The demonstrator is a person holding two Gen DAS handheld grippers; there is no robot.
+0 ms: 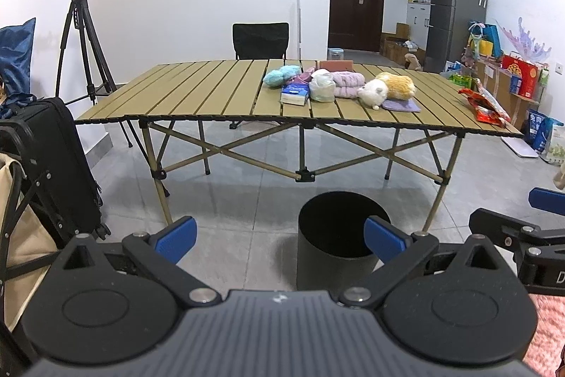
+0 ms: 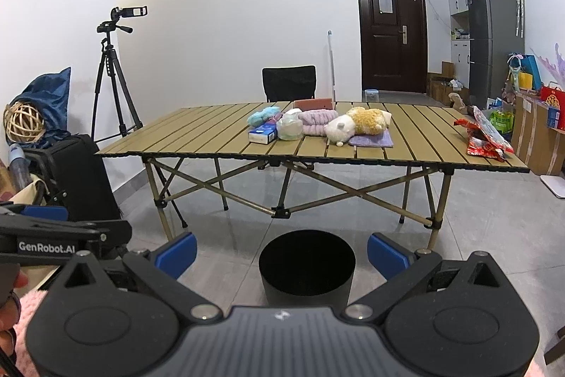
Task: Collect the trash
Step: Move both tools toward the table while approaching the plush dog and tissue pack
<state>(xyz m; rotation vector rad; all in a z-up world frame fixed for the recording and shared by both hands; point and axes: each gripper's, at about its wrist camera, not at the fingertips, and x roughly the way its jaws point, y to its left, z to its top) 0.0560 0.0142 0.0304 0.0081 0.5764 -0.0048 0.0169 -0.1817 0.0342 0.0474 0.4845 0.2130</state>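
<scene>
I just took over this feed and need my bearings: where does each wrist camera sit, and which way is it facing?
Left wrist: on the left gripper, facing the table; its open blue fingers and the right gripper's side show.
Right wrist: on the right gripper, facing the same way; its open fingers, the left gripper's side and a fingertip show.
Shared: black bin, plush toy, red wrappers.

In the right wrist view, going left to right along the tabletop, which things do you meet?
Blue yarn ball → tissue pack → clear plastic bag → pink towel → plush toy → red snack wrappers.
</scene>
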